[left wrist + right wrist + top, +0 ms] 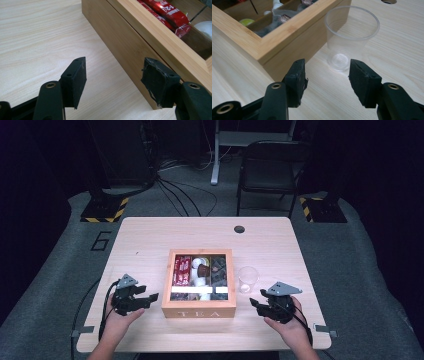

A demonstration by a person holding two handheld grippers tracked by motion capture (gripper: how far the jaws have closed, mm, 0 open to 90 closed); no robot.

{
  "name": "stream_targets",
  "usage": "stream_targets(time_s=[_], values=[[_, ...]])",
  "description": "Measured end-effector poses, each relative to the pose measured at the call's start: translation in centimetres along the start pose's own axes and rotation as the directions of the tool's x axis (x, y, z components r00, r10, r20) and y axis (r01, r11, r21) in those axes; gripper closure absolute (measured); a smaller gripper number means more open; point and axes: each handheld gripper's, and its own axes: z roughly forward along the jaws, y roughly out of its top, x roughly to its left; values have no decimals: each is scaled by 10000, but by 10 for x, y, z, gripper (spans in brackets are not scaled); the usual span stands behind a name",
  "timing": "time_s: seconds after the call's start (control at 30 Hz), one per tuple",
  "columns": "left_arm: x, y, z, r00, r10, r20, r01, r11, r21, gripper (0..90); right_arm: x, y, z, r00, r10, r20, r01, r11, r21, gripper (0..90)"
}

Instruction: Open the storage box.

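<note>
We saw the high view dim: only the counter [150, 235] was lit, from overhead, while the room around it went near black and soft. Glare streaked the tea box [199, 310] lid. Both gripper views were bright and even, with the near claw tips slightly blurred and soft shadows underneath.

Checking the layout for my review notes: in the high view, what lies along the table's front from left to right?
left gripper → wooden tea box → clear plastic cup → right gripper
</note>
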Motion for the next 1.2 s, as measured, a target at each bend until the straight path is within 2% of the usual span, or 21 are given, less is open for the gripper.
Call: stream_targets(time_s=[0.1,0.2,0.37,0.4,0.6,0.7,0.77,0.93,1.0,1.07,1.2], values=[[-1,1,-1,10000,-17,22,17,10000,7,364,5,4,-4,9998,154,-142,-154,9999,-33,480],[-3,1,-1,10000,44,-9,-44,10000,-86,364,13,5,-5,9983,321,-477,-330,9993,-199,490],[-3,1,-1,10000,35,53,-35,9999,-119,364,25,5,-6,9966,135,-809,-168,9990,-403,511],[-3,1,0,10000,68,35,-68,9999,-126,364,30,4,-5,9952,-50,-974,3,9988,-488,518],[-2,0,2,10000,37,-46,-38,10000,-53,364,32,0,-2,9931,-125,-1162,63,9985,-537,559],[-1,-1,3,9999,119,-56,-119,9999,16,364,31,-3,0,9891,-18,-1475,-56,9987,-500,600],[-1,-1,3,9999,128,-60,-128,9999,17,364,31,-3,1,9883,-47,-1524,-28,9988,-488,619],[0,-1,4,10000,92,-32,-92,10000,12,364,35,-6,7,9774,-249,-2098,229,9997,-121,729],[0,-1,4,10000,31,-73,-31,10000,-42,364,36,-6,8,9772,-317,-2098,311,9995,-63,746],[1,-2,3,10000,-5,-58,5,10000,2,364,40,-7,12,9748,-628,-2140,662,9978,91,801],[2,-2,3,10000,-18,-52,18,10000,50,364,41,-6,15,9750,-692,-2112,751,9970,198,850]])
